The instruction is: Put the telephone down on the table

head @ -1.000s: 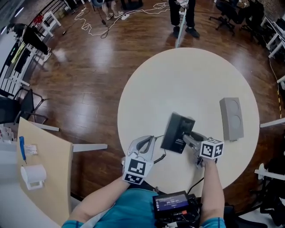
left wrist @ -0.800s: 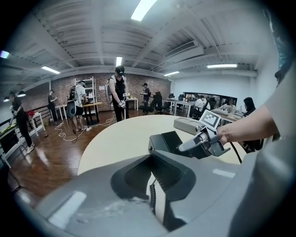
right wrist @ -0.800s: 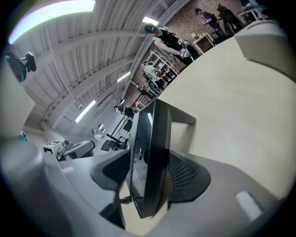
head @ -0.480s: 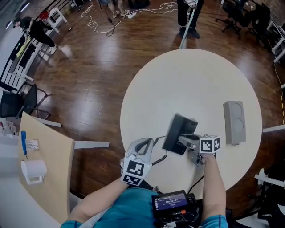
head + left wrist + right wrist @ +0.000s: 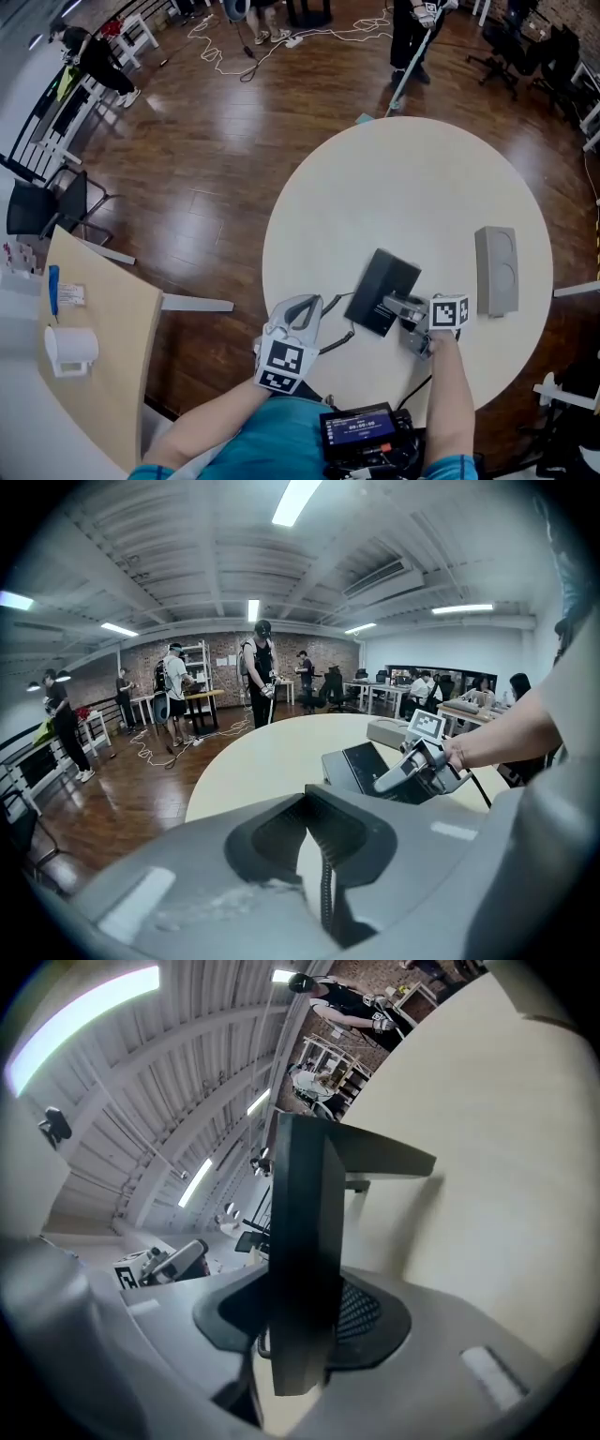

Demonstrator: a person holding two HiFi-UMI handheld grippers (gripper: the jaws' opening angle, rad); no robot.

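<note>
Far left there was a wooden side desk (image 5: 103,347) with a white paper roll (image 5: 70,349) on it, well apart from everything else. The left gripper (image 5: 306,306) hovered over the near edge of the round table (image 5: 394,178), jaws pulled together down to a thin slit. A dark cord (image 5: 339,337) showed through that slit and ran over to the telephone (image 5: 380,281). Honestly couldn't tell if the cord was pinched or just lying underneath. The telephone, a flat black slab, rested on the table's near half, between the two grippers. The right gripper (image 5: 394,306) had the slab's lower right edge between its jaws, which had just been closing in and looked snug against both faces. Further right a grey box (image 5: 495,272) lay flat near the rim, clear of the phone.
</note>
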